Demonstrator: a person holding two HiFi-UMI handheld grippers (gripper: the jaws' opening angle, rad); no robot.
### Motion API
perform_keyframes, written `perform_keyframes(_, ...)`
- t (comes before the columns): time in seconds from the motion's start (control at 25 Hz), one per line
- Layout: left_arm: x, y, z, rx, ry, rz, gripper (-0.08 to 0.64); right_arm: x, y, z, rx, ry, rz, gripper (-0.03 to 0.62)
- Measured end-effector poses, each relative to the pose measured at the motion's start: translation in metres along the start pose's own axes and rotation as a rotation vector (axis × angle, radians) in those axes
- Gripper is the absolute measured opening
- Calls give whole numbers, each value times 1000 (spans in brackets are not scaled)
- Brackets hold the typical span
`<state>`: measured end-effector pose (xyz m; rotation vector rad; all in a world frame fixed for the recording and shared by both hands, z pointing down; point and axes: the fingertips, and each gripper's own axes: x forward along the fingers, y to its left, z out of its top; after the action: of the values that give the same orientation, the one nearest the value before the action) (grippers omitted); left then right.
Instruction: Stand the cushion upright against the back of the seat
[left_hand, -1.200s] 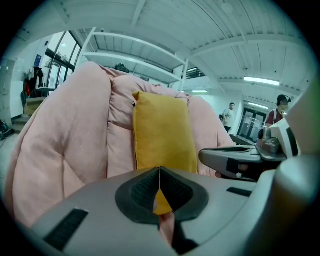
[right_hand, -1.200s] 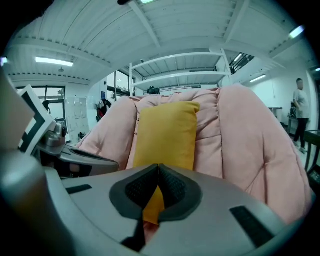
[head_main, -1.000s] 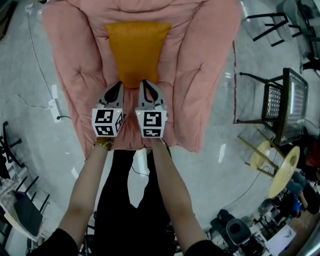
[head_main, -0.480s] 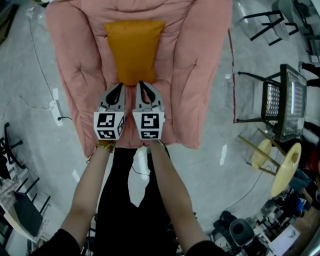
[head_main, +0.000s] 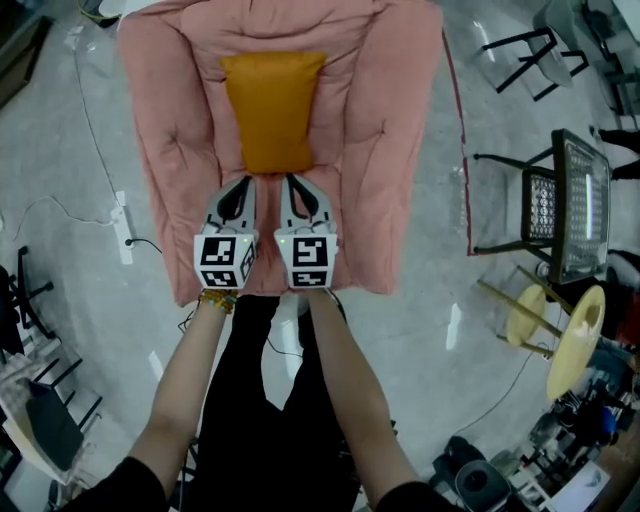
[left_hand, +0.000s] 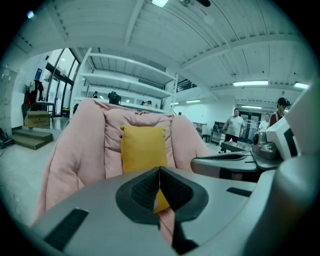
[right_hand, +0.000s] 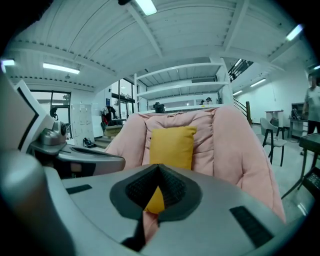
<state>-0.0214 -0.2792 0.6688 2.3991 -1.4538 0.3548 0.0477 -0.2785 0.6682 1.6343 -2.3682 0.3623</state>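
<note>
shut tight, pads meeting, nothing gripped: left gripper (head_main: 247, 182) and right gripper (head_main: 287, 181), side by side above the front half of the pink quilted padded seat (head_main: 385, 150). pointed toward the back of that seat, tips near but apart from the orange-yellow rectangular fabric cushion (head_main: 271, 110). upright at the middle of the seat, leaning on its back between the two puffy sides. over the seat's front edge, black-and-white marker cubes (head_main: 225, 262), then bare forearms (head_main: 340, 370).
</note>
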Motion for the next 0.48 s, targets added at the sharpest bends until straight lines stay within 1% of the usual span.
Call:
perform_keyframes(0.12, -24, -12, 13, 9, -6, -2, 12, -23, 7, 17, -6, -6, 17, 15)
perform_keyframes(0.24, -49, -25, 34, 24, -16, -3, 12, -47, 14, 40, -27, -16, 32, 15)
perform_keyframes(0.48, -97, -51, 74, 19, -37, 15, 12, -99, 29, 82, 2, -32, 56, 15)
